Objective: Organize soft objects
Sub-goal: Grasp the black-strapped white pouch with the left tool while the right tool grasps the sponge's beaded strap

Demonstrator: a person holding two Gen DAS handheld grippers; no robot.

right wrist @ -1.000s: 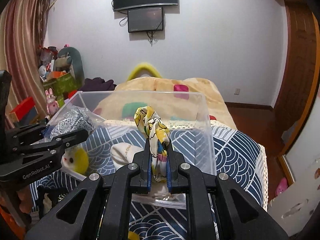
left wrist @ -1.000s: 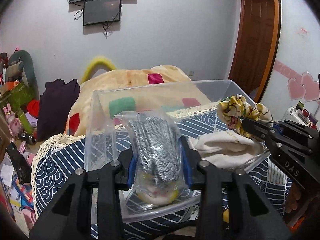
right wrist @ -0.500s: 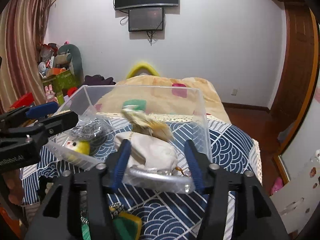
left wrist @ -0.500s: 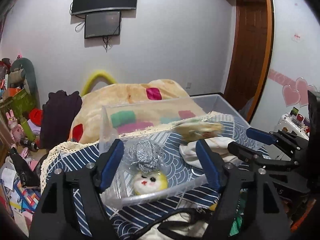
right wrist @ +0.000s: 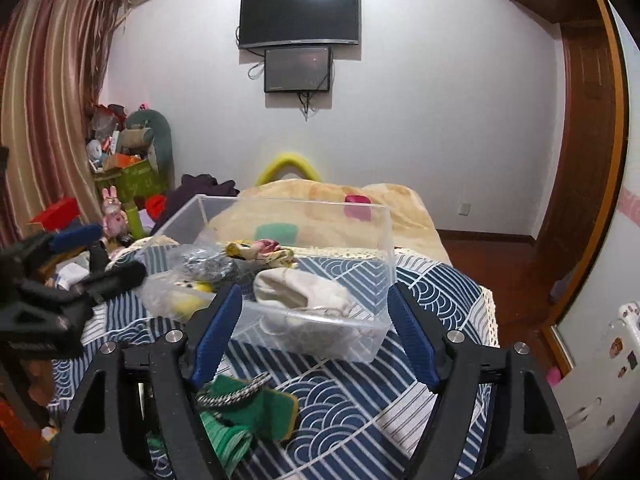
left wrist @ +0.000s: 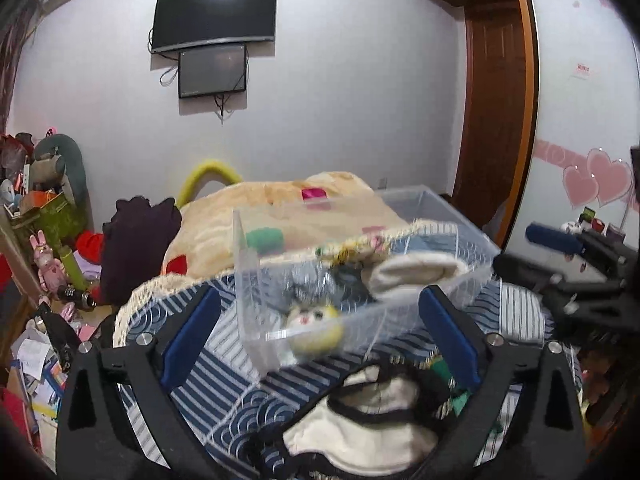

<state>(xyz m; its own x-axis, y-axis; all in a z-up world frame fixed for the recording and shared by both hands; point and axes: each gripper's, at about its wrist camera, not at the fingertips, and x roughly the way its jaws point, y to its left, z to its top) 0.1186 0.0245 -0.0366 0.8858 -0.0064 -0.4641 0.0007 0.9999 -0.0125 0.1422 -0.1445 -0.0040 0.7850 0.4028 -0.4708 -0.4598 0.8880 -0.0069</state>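
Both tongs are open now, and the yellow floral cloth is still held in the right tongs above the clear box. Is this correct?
Not quite. Both tongs are open, but the right tongs hold nothing: the yellow floral cloth lies inside the clear box, next to the cream cloth. The right wrist view shows it.

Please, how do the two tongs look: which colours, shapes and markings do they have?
Both the left tongs and the right tongs are matte black angular frames with triangular cut-outs, silver round bolts and blue ribbed pads inside the fingers. No cables or sleeves show; white lettering on the left one is blurred.
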